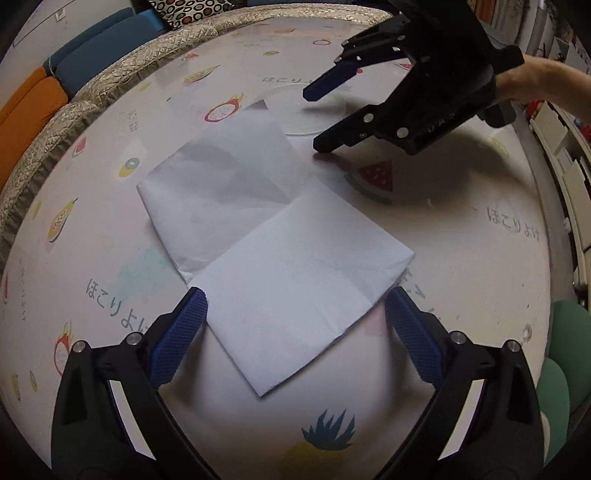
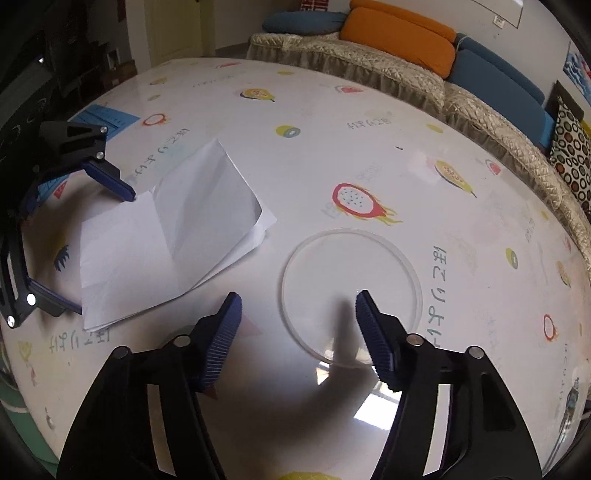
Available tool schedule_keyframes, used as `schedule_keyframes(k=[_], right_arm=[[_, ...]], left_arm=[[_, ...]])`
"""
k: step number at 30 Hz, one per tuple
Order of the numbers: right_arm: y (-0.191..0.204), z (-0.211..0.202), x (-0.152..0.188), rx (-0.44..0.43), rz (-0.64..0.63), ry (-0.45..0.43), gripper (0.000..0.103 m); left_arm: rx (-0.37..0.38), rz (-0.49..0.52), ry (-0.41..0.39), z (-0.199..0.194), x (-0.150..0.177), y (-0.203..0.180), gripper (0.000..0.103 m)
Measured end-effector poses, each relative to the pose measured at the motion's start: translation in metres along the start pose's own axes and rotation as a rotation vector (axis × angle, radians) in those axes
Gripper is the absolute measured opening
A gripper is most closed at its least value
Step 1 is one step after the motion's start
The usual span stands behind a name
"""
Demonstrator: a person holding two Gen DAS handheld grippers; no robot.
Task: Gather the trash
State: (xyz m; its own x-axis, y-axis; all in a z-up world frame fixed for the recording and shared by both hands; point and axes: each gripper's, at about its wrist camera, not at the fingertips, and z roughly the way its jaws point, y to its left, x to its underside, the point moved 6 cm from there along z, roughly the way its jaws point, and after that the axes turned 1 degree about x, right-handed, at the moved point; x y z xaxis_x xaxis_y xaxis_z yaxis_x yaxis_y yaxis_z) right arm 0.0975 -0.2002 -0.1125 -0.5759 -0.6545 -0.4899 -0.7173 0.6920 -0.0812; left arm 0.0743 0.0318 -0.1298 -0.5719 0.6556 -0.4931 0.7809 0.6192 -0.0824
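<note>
Left gripper [image 1: 295,306] is held open, straddling the folded paper [image 1: 273,240] for a pinch; right gripper [image 2: 299,314] is open, nothing gripped — poised over the clear lid [image 2: 351,295].

paper [image 1: 273,236]: white | tablecloth [image 1: 461,258]: white, fruit print | cushion [image 2: 399,33]: orange

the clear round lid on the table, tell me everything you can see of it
The clear round lid is a thin, see-through disc with a raised whitish rim, plastic by the look. It lies flat on the fruit-print tablecloth, apart from the folded white paper. The right gripper hangs over its near edge with jaws open, one finger over the disc, one outside the rim, casting a shadow across it. Whether a finger touches it cannot be told.
</note>
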Motion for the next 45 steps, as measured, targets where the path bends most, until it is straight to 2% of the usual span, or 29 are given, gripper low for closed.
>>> schedule_keyframes(k=[3,4,5,6,7,8,9,10,13,15,22,24,25,26,27,28,29,31,32,34,37,39,42,45], right_arm=[[0.006,-0.003,0.0,-0.009,-0.027,-0.012,0.022],[0.006,-0.005,0.0,0.005,-0.037,-0.011,0.006],[0.006,-0.007,0.0,-0.017,-0.023,-0.005,0.001],[0.006,-0.008,0.001,-0.038,-0.009,-0.001,0.001],[0.007,-0.009,0.001,-0.045,-0.01,0.003,0.001],[0.009,-0.009,0.002,-0.049,-0.013,0.005,0.001],[0.01,-0.01,0.003,-0.063,-0.003,0.008,0.0],[0.011,-0.012,0.004,-0.068,0.006,0.01,0.0],[0.015,-0.019,0.008,-0.082,0.01,0.006,0.0],[0.015,-0.027,0.012,-0.103,0.032,-0.002,0.0],[0.004,-0.052,0.018,-0.077,0.077,-0.031,0.001],[-0.006,-0.051,0.017,-0.045,0.106,-0.038,0.005],[-0.013,-0.05,0.017,-0.043,0.137,-0.042,0.012],[-0.02,-0.048,0.017,-0.051,0.174,-0.045,0.04],[-0.026,-0.046,0.018,-0.055,0.206,-0.049,0.06],[-0.032,-0.045,0.019,-0.042,0.233,-0.051,0.089],[-0.036,-0.043,0.019,-0.017,0.25,-0.064,0.091],[-0.035,-0.044,0.016,-0.03,0.242,-0.104,0.091],[-0.034,-0.042,0.013,-0.003,0.227,-0.114,0.096],[-0.032,-0.03,0.011,0.05,0.197,-0.073,0.097],[-0.023,-0.004,0.012,0.034,0.16,0.011,0.097],[-0.021,0.003,0.009,0.076,0.133,0.005,0.097],[-0.024,0.01,0.004,0.075,0.166,-0.006,0.098],[-0.024,0.012,0.0,0.069,0.167,-0.013,0.092]], left_arm=[[0.011,-0.002,-0.038,-0.002,-0.005,0.0,0.078],[0.018,0.001,-0.045,-0.003,-0.007,-0.001,0.067],[0.017,0.0,-0.046,-0.002,-0.01,0.0,0.059],[0.019,-0.002,-0.047,-0.003,-0.011,-0.001,0.057],[0.026,-0.003,-0.051,-0.002,-0.013,-0.003,0.049],[0.028,-0.003,-0.055,-0.002,-0.015,-0.004,0.036],[0.028,0.002,-0.057,-0.003,-0.017,-0.007,0.027],[0.029,0.004,-0.058,-0.002,-0.017,-0.008,0.01],[0.028,0.003,-0.057,-0.001,-0.017,-0.013,0.009],[0.035,0.001,-0.059,-0.003,-0.017,-0.013,0.004],[0.013,0.0,-0.088,-0.015,-0.025,-0.014,0.002],[-0.002,0.006,-0.093,-0.017,-0.025,-0.014,0.002],[0.003,0.004,-0.096,-0.018,-0.025,-0.014,0.002],[0.003,0.003,-0.096,-0.019,-0.024,-0.014,0.002],[-0.001,0.001,-0.092,-0.019,-0.021,-0.014,0.002],[-0.009,0.004,-0.09,-0.019,-0.019,-0.012,0.002],[-0.007,-0.004,-0.088,-0.019,-0.018,-0.01,0.002],[0.003,-0.018,-0.091,-0.02,-0.017,-0.007,0.002],[0.002,-0.021,-0.094,-0.022,-0.017,-0.005,0.002],[0.004,-0.023,-0.104,-0.023,-0.02,-0.004,0.002],[0.009,-0.02,-0.115,-0.025,-0.023,-0.007,0.002],[0.02,-0.017,-0.118,-0.026,-0.025,-0.009,0.002],[0.018,-0.011,-0.122,-0.026,-0.025,-0.012,0.002],[0.017,-0.01,-0.121,-0.026,-0.023,-0.012,0.002]])
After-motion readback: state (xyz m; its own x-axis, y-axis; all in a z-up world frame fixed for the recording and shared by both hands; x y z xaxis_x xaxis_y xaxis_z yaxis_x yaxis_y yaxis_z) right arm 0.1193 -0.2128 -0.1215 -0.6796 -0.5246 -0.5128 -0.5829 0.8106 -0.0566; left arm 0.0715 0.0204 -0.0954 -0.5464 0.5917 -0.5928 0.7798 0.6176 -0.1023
